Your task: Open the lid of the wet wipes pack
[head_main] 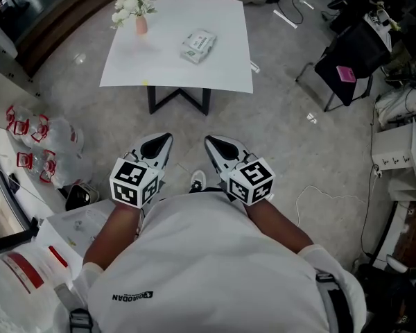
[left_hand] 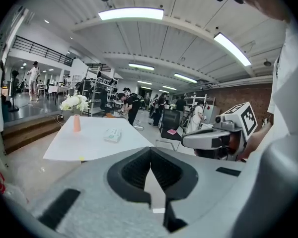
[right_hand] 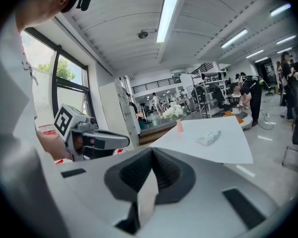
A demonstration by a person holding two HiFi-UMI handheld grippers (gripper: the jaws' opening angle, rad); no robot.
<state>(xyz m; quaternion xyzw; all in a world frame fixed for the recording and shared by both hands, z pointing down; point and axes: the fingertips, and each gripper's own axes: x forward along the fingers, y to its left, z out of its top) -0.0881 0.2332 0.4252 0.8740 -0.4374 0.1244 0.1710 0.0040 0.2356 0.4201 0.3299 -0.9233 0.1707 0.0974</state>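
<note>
The only legible wording is a small dark line on the back of the person's white shirt (head_main: 194, 255), reading roughly "BOADAN" beside a tiny logo, while the marker cubes (head_main: 134, 182) bear letterless black-and-white square codes and the wet wipes pack (head_main: 198, 46) shows print too small to read.

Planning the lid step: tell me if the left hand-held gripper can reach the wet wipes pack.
Probably not: the wet wipes pack lies on the table, far ahead of the left hand-held gripper; only floor between.

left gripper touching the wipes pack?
Apart. Head view: left gripper near the person's body, floor between it and the wet wipes pack on the table.
</note>
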